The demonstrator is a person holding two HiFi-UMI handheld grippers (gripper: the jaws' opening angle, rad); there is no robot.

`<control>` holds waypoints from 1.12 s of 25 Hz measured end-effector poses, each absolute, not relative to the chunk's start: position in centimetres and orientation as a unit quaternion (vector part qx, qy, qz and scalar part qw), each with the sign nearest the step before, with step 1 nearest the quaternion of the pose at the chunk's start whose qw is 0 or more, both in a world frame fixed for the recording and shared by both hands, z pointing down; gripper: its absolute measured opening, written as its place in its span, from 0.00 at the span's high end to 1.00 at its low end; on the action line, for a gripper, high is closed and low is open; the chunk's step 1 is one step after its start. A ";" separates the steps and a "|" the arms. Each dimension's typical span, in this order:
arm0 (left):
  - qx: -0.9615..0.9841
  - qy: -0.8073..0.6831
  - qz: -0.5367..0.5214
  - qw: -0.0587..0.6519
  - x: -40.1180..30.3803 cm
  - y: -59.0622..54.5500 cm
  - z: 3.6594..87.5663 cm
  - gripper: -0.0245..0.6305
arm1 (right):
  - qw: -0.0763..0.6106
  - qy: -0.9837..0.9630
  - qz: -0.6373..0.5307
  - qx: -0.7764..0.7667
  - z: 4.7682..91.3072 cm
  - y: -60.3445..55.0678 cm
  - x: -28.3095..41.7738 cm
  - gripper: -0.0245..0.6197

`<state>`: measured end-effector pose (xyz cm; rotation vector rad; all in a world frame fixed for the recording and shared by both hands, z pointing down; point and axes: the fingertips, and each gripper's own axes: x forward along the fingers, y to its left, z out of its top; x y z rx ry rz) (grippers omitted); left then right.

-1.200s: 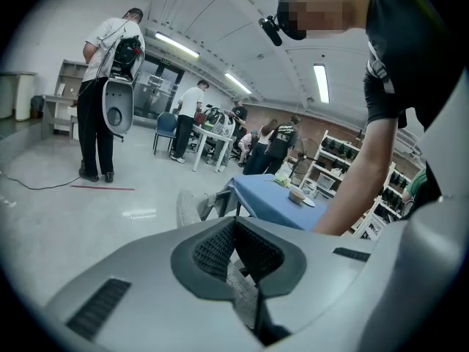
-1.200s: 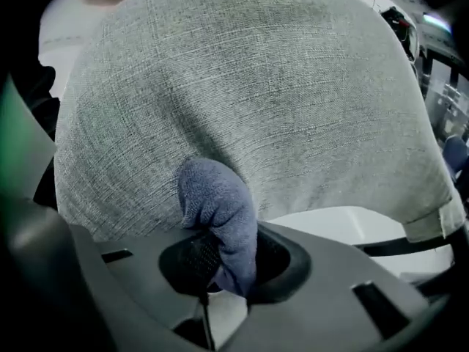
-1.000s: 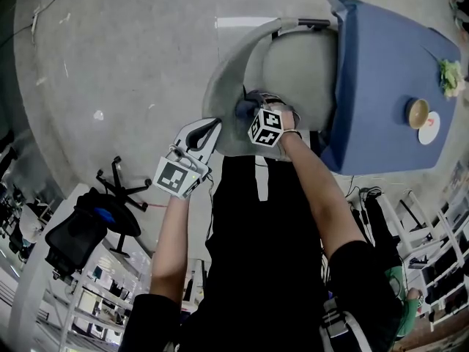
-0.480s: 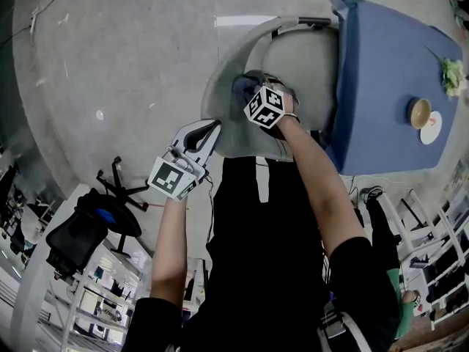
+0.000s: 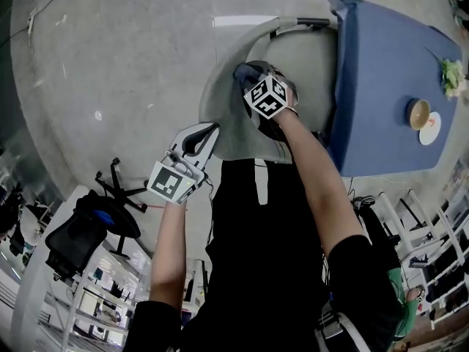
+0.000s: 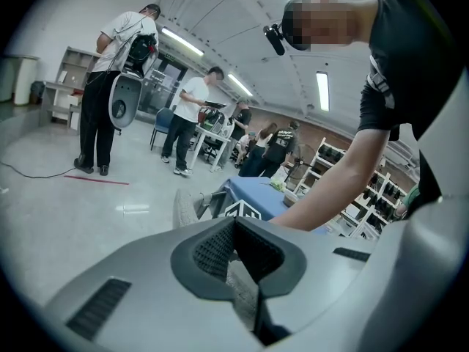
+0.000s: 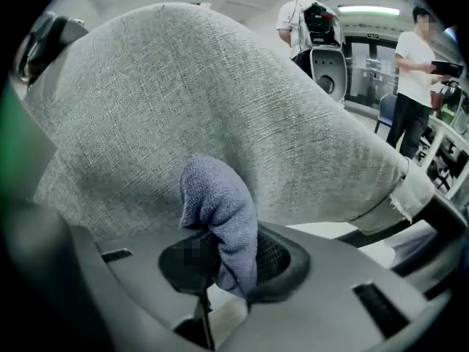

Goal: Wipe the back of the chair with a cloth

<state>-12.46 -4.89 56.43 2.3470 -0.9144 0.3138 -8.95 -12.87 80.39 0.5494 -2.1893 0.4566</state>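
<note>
Cloth (image 5: 245, 72) slid up chair back (image 5: 223, 119); table (image 5: 381, 79) beside.

Cloth (image 5: 244, 72) against chair back (image 5: 223, 105); table (image 5: 381, 94) just beside, at right.

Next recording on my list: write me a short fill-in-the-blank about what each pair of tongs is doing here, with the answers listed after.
1. The right tongs clamp a cloth coloured ___.
2. The cloth presses against the chair back, which is covered in ___ fabric.
3. The left tongs are shut on the chair back's edge and hold no ___.
Missing words: blue; grey; cloth.
</note>
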 end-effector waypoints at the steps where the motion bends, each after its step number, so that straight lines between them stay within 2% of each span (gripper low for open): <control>1: 0.883 -0.344 0.118 0.297 -12.4 -4.9 56.4 0.93 | 0.403 -0.867 0.184 0.229 80.4 -13.2 -8.7 0.80; 12: 0.880 -0.351 0.119 0.298 -12.5 -5.1 56.5 0.93 | 0.344 -0.834 0.243 0.356 80.2 -19.9 -4.9 0.80; 23: 0.885 -0.336 0.145 0.289 -12.6 -4.0 57.4 0.93 | 0.302 -0.819 0.256 0.416 80.5 -23.0 -1.5 0.80; 28: 0.885 -0.337 0.145 0.288 -12.6 -4.0 57.3 0.93 | 0.268 -0.794 0.301 0.455 80.7 -24.2 0.7 0.79</control>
